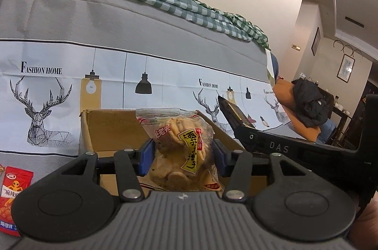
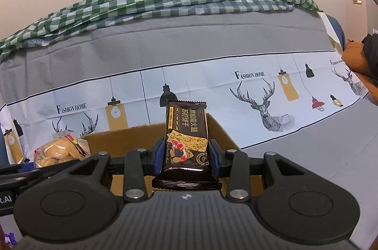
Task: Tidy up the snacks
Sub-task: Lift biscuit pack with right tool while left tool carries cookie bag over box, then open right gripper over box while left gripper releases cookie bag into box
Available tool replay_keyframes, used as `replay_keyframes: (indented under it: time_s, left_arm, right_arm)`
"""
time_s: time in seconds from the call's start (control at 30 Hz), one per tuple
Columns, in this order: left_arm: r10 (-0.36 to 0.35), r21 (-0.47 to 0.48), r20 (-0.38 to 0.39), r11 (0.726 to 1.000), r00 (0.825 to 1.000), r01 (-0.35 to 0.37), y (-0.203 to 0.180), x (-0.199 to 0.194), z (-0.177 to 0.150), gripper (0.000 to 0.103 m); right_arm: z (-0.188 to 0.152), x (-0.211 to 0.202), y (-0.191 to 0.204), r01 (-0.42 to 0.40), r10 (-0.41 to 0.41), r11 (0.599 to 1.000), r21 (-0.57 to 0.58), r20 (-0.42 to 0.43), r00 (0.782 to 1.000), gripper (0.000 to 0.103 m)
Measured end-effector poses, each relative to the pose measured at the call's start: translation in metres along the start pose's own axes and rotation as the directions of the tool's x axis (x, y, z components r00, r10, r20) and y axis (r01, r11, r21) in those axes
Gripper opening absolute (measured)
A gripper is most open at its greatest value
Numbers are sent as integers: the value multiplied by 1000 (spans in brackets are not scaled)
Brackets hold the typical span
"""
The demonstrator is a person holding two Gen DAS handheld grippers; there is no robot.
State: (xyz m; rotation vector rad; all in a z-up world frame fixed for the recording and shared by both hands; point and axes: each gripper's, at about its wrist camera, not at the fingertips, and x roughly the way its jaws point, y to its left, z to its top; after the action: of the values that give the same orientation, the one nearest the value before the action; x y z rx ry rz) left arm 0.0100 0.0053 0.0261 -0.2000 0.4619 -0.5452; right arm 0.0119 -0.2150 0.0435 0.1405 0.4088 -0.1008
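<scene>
Behind your work you see a green checked cloth (image 2: 165,2) draped over a deer-print cover (image 2: 264,96), and framed pictures (image 1: 346,68) on the wall.

The red packet (image 1: 14,200) was cut off by the left edge of the left wrist view, its lower corner behind the gripper's body. The box (image 2: 122,137) floor stayed mostly hidden behind both grippers, and the biscuit bag (image 2: 61,150) was partly covered.
</scene>
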Motion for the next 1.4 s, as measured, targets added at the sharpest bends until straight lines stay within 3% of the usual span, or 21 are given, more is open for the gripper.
replay_keyframes:
  time_s: [0.83, 1.0, 1.03, 1.1, 1.13, 1.17, 1.4]
  left_arm:
    - [-6, 21, -23, 1000, 1000, 7, -4, 7, 0, 57]
    - [-2, 17, -26, 1000, 1000, 2, -3, 8, 0, 58]
    - [4, 15, -28, 1000, 1000, -3, -2, 8, -1, 61]
    - [22, 10, -31, 1000, 999, -22, 0, 9, -1, 83]
    - [28, 9, -23, 1000, 999, -28, 1, 8, -1, 88]
    - [42, 8, -12, 999, 999, -42, 2, 6, 0, 88]
    - [92, -44, 23, 995, 996, -90, 15, -1, 5, 87]
  right_arm:
    - [0, 2, -1, 4, -4, 1000, 0, -8, 1000, 40]
    - [0, 3, -1, 5, -5, 1000, -3, -8, 1000, 36]
    - [0, 2, 0, 4, -5, 1000, -6, -9, 1000, 36]
    - [-1, 4, 1, 8, -8, 1000, -16, -19, 1000, 37]
    - [-1, 5, 2, 14, -15, 1000, -16, -25, 1000, 45]
    - [-2, 6, 1, 25, -25, 1000, -13, -31, 999, 57]
    - [-3, 9, 2, 56, -56, 998, 11, -43, 998, 62]
